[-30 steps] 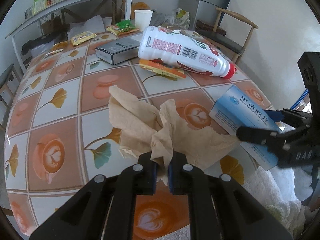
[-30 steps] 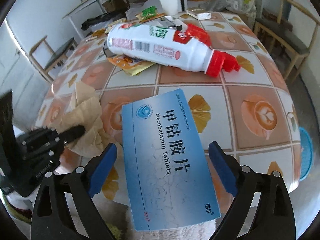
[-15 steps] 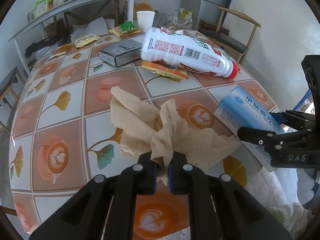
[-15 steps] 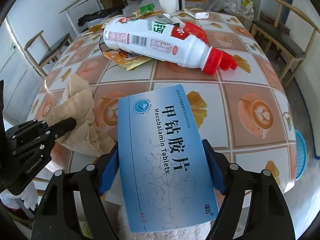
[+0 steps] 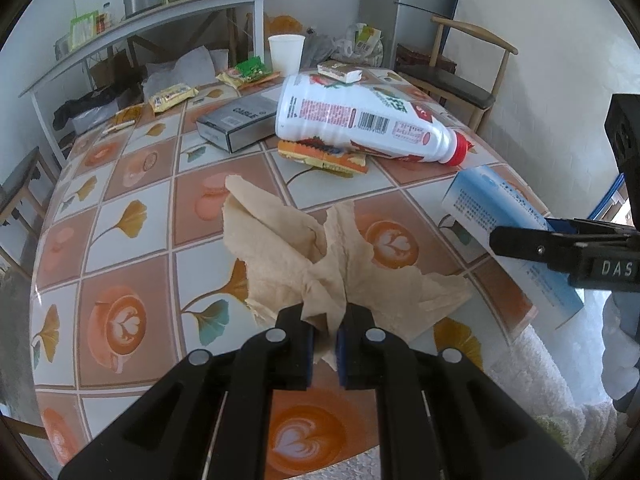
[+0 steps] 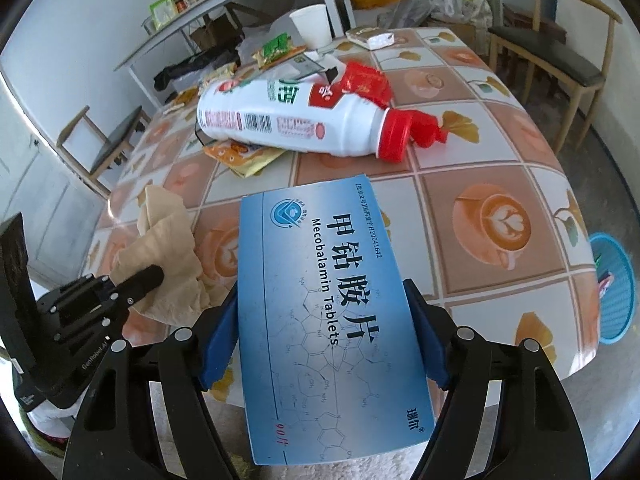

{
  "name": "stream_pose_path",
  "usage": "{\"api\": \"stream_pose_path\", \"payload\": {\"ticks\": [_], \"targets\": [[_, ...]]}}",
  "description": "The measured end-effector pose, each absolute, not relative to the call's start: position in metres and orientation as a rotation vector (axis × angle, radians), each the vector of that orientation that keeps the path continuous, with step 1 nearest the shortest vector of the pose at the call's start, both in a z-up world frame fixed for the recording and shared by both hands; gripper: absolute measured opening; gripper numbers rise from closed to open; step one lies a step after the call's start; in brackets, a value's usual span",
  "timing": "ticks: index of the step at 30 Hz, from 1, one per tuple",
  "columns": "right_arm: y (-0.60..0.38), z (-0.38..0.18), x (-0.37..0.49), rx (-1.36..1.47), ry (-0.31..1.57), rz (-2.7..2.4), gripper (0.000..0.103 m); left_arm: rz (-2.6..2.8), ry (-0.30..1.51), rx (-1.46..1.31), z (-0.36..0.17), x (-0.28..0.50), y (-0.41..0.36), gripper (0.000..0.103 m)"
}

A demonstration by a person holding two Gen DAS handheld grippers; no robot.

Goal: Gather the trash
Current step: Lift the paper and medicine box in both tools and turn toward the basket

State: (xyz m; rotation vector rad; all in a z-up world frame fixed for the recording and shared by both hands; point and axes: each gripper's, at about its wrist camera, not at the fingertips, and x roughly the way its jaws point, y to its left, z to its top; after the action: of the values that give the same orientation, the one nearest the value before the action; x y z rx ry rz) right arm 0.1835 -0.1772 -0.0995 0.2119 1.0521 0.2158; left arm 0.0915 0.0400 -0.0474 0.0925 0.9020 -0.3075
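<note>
Left wrist view: left gripper (image 5: 325,344) pinched tight on the crumpled brown paper towel (image 5: 316,260), bottom centre of the frame, with the rest of the towel fanning out over the table (image 5: 132,240) toward the middle. Right wrist view: right gripper (image 6: 324,340) clamped across the blue pill box (image 6: 328,300), pads squeezing both long edges, box filling the lower centre. Long axis of the box running straight out along the fingers, far end over the table edge, near end hanging off toward the camera. So both hands loaded, nothing free for another grab.

Next piece of trash probably the big white bottle (image 6: 288,120) with the red cap, lying on its side in the upper middle of the right view, long axis running left to right across the fingers, cap end pointing right. Sitting well beyond both sets of fingers, on top of a yellow snack wrapper (image 6: 244,156). Looks about equally far from either hand, maybe slightly nearer the right one. No bin clearly visible in either view, so can't tell where the drop-off goes.
</note>
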Motion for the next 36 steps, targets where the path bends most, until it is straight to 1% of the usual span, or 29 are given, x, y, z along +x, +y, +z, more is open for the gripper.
{"api": "stream_pose_path", "payload": {"ticks": [23, 36], "targets": [[-0.197, -0.079, 0.16, 0.297, 0.967, 0.265, 0.071, -0.299, 0.814, 0.166, -0.015, 0.067, 0.016, 0.008], [-0.231, -0.067, 0.142, 0.399, 0.902, 0.281, 0.071, -0.324, 0.762, 0.218, 0.005, 0.053, -0.012, 0.008]]}}
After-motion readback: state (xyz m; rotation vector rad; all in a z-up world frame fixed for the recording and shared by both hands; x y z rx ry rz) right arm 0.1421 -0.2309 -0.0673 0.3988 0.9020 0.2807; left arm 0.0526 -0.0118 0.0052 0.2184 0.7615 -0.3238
